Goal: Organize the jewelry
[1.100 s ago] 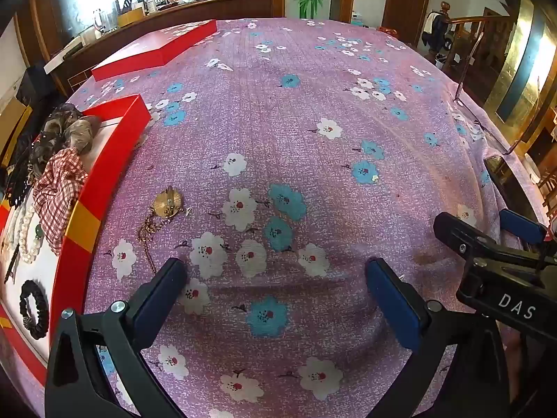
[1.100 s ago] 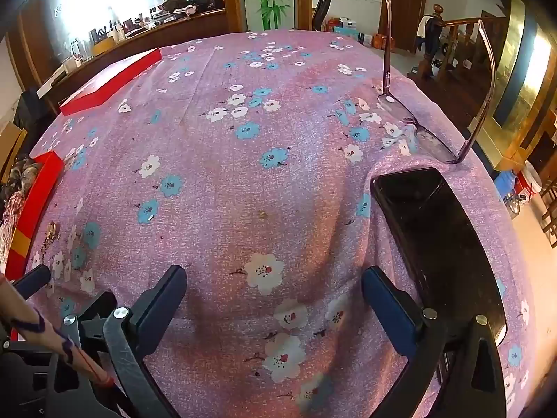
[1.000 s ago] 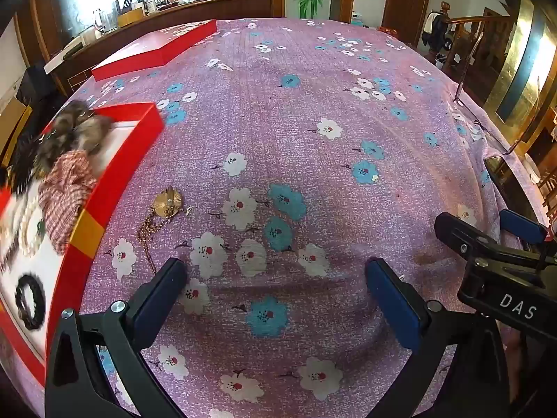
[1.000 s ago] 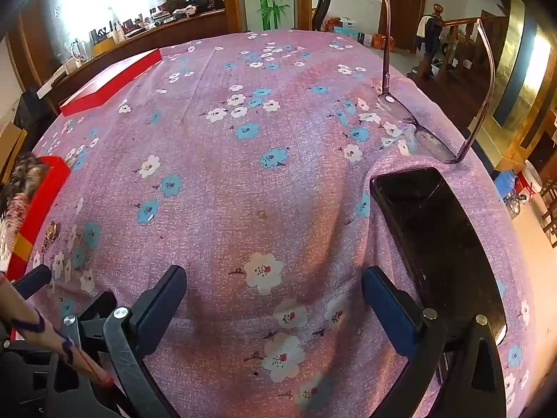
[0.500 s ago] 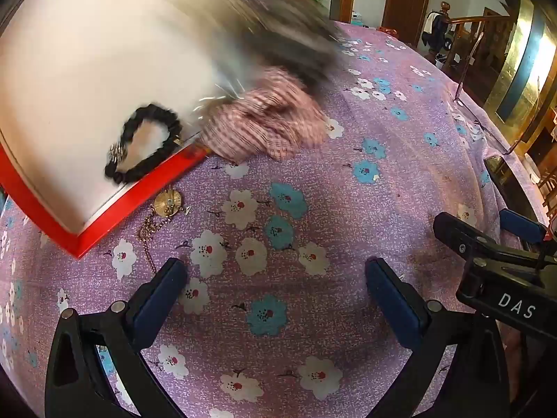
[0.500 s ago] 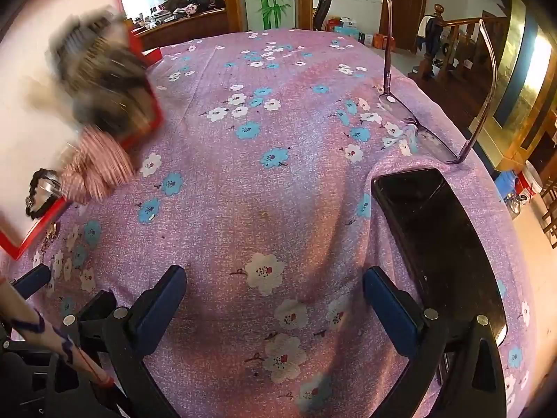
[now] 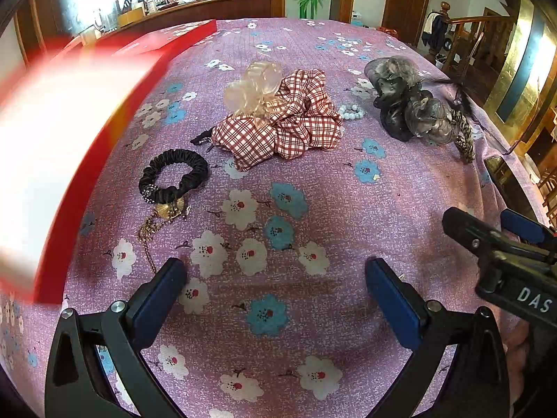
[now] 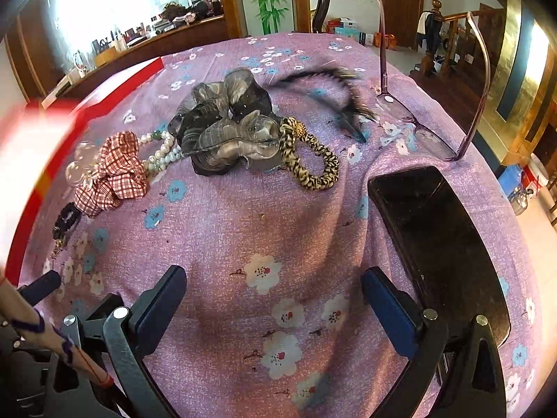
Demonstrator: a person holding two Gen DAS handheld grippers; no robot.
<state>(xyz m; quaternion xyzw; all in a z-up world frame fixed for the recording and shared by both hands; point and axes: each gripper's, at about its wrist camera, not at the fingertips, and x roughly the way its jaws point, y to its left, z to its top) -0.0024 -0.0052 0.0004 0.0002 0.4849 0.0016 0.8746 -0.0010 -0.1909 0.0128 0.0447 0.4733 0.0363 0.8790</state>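
Note:
Hair ties and jewellery lie scattered on the purple floral cloth. A red checked scrunchie [image 7: 285, 125] [image 8: 115, 170] lies mid-table with a clear bow [image 7: 254, 85] on it. A black scrunchie [image 7: 172, 174] rests against a gold pendant chain [image 7: 163, 214]. A grey scrunchie [image 7: 410, 101] [image 8: 226, 125] lies to the right beside a leopard-print tie [image 8: 313, 160] and a pearl string [image 8: 162, 155]. My left gripper [image 7: 275, 282] and right gripper [image 8: 273, 289] both hover open and empty near the front edge.
A red-rimmed white box [image 7: 45, 146] [image 8: 28, 160], blurred with motion, fills the left side. Its red lid [image 7: 167, 40] lies at the back left. A black phone [image 8: 438, 240] and glasses [image 8: 428, 132] lie on the right. A hand [image 8: 31, 327] shows at lower left.
The red box on the left was lifted and tipped over the table, spilling the scrunchies, pearls and ties onto the cloth, and is now swinging back left. Both grippers stayed put.

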